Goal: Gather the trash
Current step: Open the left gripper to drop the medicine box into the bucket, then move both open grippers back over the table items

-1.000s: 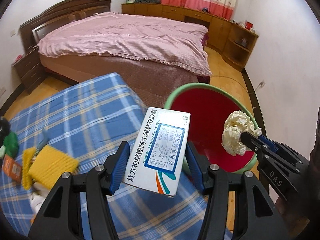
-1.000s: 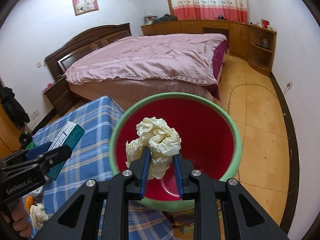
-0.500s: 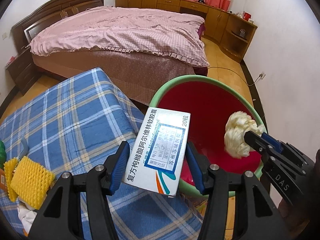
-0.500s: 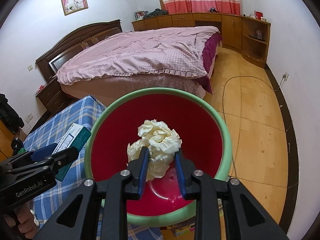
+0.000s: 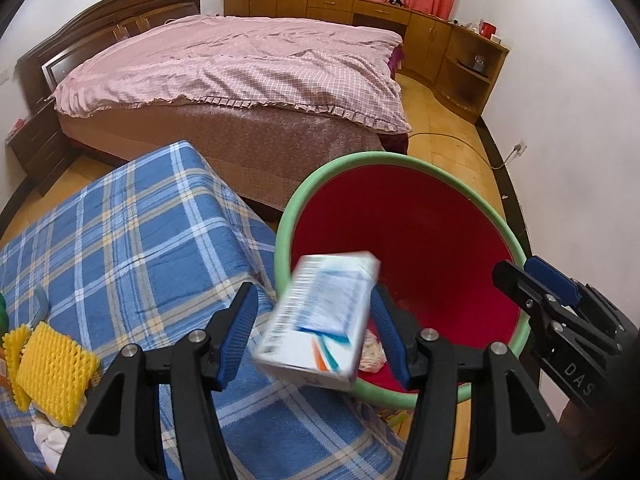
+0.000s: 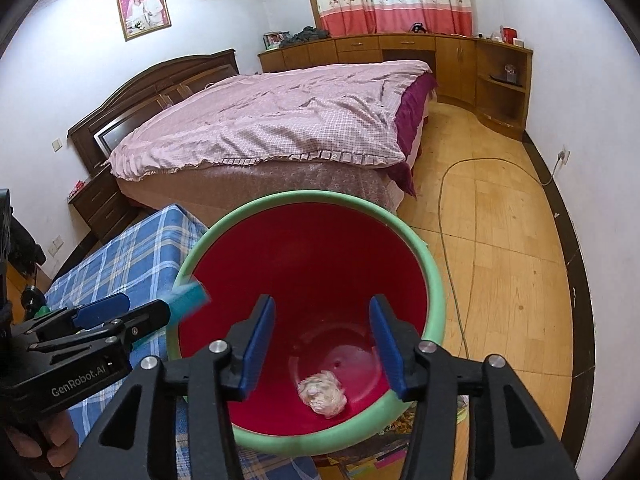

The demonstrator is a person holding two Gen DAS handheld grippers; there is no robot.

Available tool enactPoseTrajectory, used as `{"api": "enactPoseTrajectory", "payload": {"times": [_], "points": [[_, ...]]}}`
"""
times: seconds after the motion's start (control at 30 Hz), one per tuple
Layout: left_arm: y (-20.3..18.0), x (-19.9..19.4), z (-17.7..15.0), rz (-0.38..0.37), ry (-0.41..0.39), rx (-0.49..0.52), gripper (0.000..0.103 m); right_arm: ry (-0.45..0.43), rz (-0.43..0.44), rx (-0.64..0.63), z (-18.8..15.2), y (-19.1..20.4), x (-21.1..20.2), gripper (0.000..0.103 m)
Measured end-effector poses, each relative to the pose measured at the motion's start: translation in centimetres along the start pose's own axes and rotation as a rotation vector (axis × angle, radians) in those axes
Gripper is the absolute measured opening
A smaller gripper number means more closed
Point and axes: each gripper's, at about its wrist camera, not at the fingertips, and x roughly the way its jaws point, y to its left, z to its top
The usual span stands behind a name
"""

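The biggest thing in front of me is the bed [image 6: 280,120], well beyond the work area and no obstacle. Nearer, the counter [image 5: 132,240] under its blue plaid cloth sits right against the red bin [image 6: 320,264] with the green rim, and that closeness is my main worry. My left gripper [image 5: 312,328] has its jaws spread wide, and the medicine box [image 5: 320,316] between them is blurred and tilted, touching neither pad as far as I can tell, so I judge it is dropping. It hangs over the bin's near-left rim rather than over the middle; if it clips that green edge it could tip back onto the cloth or slide down between counter and bin to the floor, where I would struggle to reach it. The right gripper [image 6: 322,344] is also open and empty, poised over the bin mouth, close enough that a careless sweep of either tool could knock the other or nudge the bin. On the counter's left edge the yellow foam net [image 5: 52,372] and a white crumpled scrap [image 5: 52,440] below it look like the next pickups. The crumpled tissue [image 6: 322,391] already lies on the bin floor.
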Motion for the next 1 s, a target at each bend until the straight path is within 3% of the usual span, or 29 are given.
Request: {"api": "enactPoseTrajectory", "payload": {"times": [0.5,1.0], "points": [[0.9,-3.4,-1.0,0.028,-0.039,-0.025,0.062,-0.038,0.031,0.002,-0.3,1.1,-2.9,0.064],[5.0,-9.8,-3.9,0.079,-0.112,-0.084,0.062,-0.092,0.112,-0.031,-1.4,5.9,-7.4,0.071]]}}
